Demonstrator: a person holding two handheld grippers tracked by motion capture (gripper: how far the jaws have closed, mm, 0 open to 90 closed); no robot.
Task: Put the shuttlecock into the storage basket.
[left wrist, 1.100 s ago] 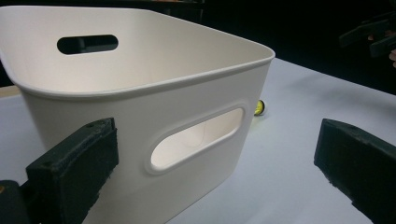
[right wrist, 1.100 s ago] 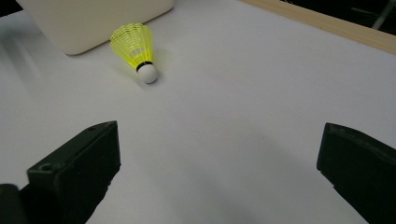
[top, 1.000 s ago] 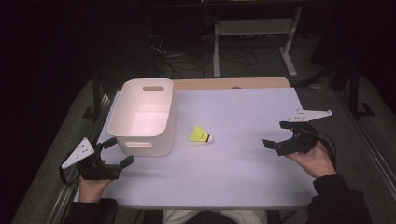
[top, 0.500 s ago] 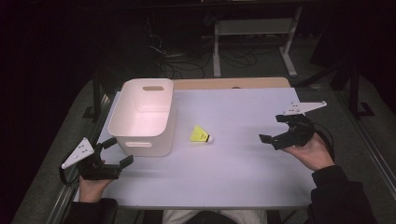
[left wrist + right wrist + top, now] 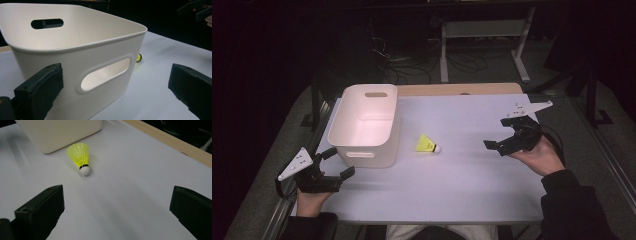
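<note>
A yellow shuttlecock (image 5: 427, 144) with a white cork tip lies on its side in the middle of the white table (image 5: 462, 175), just right of a white plastic bin (image 5: 367, 125) with handle slots. My right gripper (image 5: 504, 138) hovers open over the table's right side, pointed at the shuttlecock (image 5: 81, 158), which lies a short way beyond its jaws. My left gripper (image 5: 337, 162) rests open at the near left corner, facing the bin's near wall (image 5: 100, 75). The shuttlecock's tip (image 5: 139, 58) peeks out from behind the bin.
A wooden strip (image 5: 462, 89) runs along the table's far edge. Beyond it are a metal stand (image 5: 482, 45) and cables on a dark floor. The bin holds nothing that I can see.
My right gripper has moved left and slightly forward, toward the shuttlecock. The left gripper, bin and shuttlecock have stayed put.
</note>
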